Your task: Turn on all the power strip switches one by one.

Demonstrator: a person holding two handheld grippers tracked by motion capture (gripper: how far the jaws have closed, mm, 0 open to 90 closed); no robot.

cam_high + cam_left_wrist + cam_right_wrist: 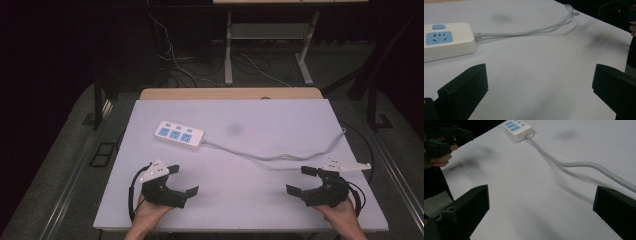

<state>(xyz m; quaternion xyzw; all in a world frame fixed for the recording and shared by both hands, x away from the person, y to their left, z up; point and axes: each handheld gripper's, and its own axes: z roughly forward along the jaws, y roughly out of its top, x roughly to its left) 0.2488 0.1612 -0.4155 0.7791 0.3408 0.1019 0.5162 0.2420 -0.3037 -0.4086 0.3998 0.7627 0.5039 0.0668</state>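
Note:
A white power strip (179, 135) with blue sockets lies on the white table top (240, 195), left of centre; it shows too in the left gripper view (446, 41) and the right gripper view (518, 128). Its grey cable (270, 156) runs right across the board to the far right edge. My left gripper (183, 180) rests near the front left, jaws wide apart with nothing between them (540, 82). My right gripper (301, 180) sits near the front right, open as well and empty (541, 205). Both point toward the table's middle.
A wooden table edge (230, 93) runs behind the white board. Beyond it stand a metal desk frame (265, 47) and loose cables (175, 60) on the dark floor. A faint grey smudge (234, 129) marks the board.

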